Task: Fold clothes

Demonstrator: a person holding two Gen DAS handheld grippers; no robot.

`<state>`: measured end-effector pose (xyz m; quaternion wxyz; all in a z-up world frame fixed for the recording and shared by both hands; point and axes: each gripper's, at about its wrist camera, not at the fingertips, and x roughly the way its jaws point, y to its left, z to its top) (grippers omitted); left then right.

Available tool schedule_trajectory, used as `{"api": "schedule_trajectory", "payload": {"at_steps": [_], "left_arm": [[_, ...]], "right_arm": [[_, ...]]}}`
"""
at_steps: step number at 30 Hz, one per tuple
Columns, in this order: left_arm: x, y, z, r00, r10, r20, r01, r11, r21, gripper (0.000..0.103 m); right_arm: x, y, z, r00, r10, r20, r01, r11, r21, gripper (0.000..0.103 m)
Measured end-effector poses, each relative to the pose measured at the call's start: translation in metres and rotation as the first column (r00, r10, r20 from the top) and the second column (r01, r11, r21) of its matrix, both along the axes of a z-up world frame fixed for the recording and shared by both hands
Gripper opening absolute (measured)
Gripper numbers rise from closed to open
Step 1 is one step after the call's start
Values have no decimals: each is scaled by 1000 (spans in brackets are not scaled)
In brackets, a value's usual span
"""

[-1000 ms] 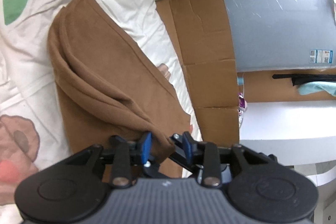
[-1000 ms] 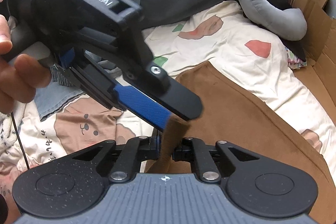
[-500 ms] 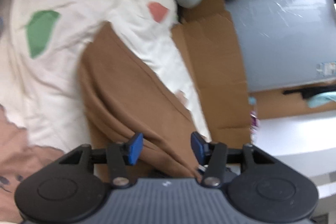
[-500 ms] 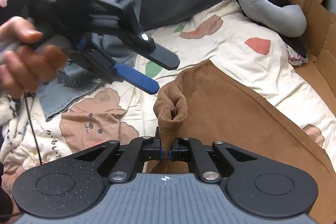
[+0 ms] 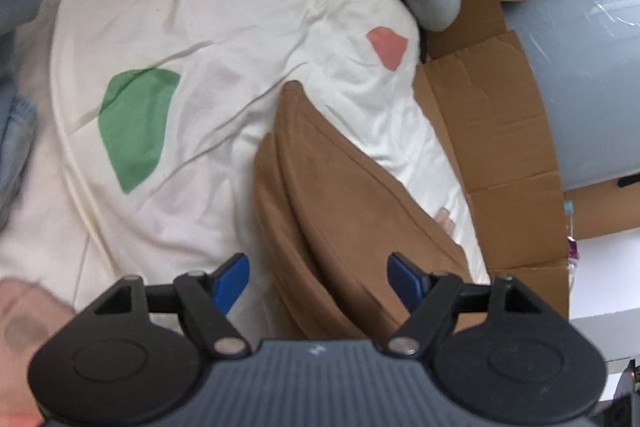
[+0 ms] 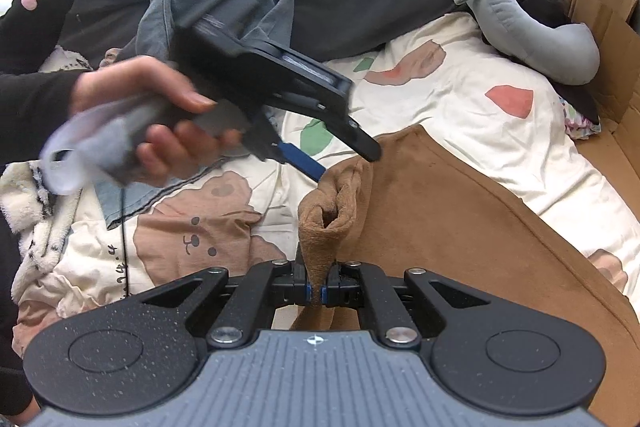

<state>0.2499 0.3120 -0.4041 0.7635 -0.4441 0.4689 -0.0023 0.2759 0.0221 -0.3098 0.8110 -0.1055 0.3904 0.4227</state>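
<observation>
The brown garment (image 6: 460, 227) lies on the patterned bedsheet (image 6: 460, 95), along its edge beside the cardboard (image 5: 500, 131). The right gripper (image 6: 316, 293) is pressed together on a bunched corner of the cloth, which rises in a fold just above its pads. The left gripper (image 5: 318, 277) is opening; its blue pads (image 5: 232, 281) stand spread, with the garment's layered edge below and between them, untouched.

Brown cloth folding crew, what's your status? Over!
Right tongs shut on brown cloth corner. Left tongs opening, cloth between, not pinched. Cloth partly folded on bedsheet. Nothing in the way.
</observation>
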Motion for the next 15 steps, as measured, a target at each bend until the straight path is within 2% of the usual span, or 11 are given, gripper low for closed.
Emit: {"api": "schedule_trajectory", "payload": {"at_steps": [5,9,12,14,15], "left_arm": [[10,13,-20,998,59,-19,-60,997,-43,72],[21,14,-27,999,41,-22,-42,999,-29,66],[28,16,-29,999,33,-22,-33,999,-29,51],[33,15,-28,1000,15,-18,-15,1000,-21,34],[35,14,-27,1000,4,-17,-5,1000,-16,28]], "right_arm": [[1,0,0,1000,2,-17,-1,1000,16,3],[0,-1,-1,1000,2,-22,-2,1000,22,3],[-1,-2,-1,1000,2,-31,-1,999,32,3],[-1,-4,-1,999,-4,-52,6,999,46,3],[0,-6,-1,998,-9,-69,13,998,58,3]]}}
